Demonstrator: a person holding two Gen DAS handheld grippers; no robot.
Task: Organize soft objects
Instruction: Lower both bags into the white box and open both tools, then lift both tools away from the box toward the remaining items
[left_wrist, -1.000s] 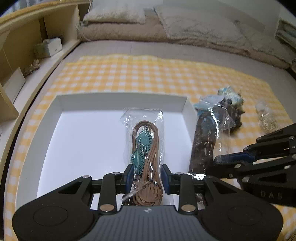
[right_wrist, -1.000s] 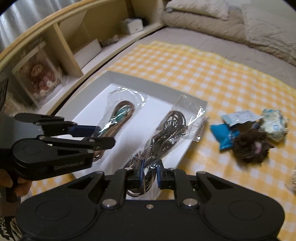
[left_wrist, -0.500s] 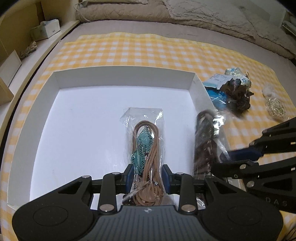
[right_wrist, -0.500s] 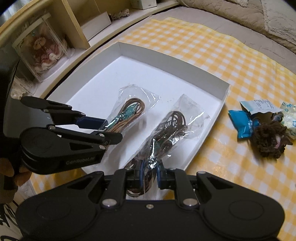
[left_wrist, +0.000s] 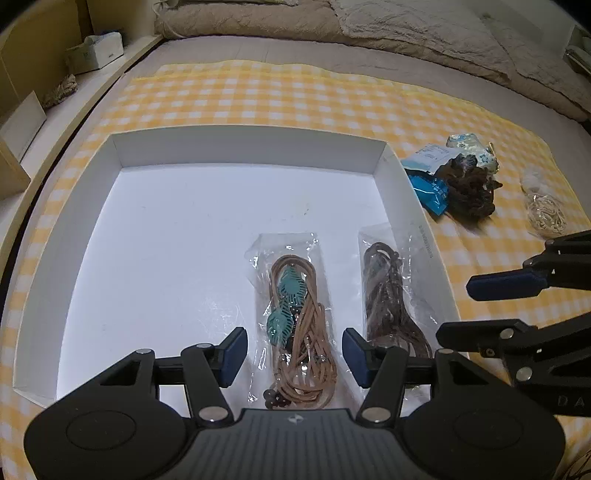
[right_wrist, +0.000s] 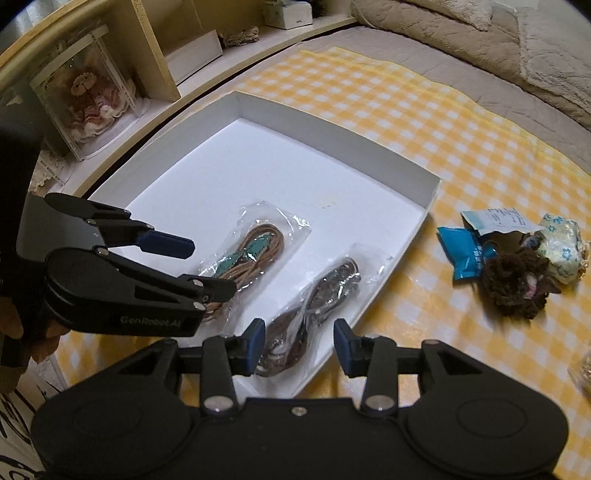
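both bagged cords set down in the white box (left_wrist: 243, 147), jaws letting go.

the left gripper (left_wrist: 293, 356) was opening around the tan cord bag (left_wrist: 295, 317), the right gripper (right_wrist: 299, 345) opening around the dark cord bag (right_wrist: 317, 295); neither pad pressed. next probably called for the brown yarn bundle (right_wrist: 515, 282) on the checked cloth (right_wrist: 424, 122).

I see two clear bags lying flat in the white tray (left_wrist: 413, 206), side by side near its right wall: the tan cord bag (left_wrist: 295, 325) with teal leaves, and the dark brown cord bag (left_wrist: 391, 295) just beside that wall.
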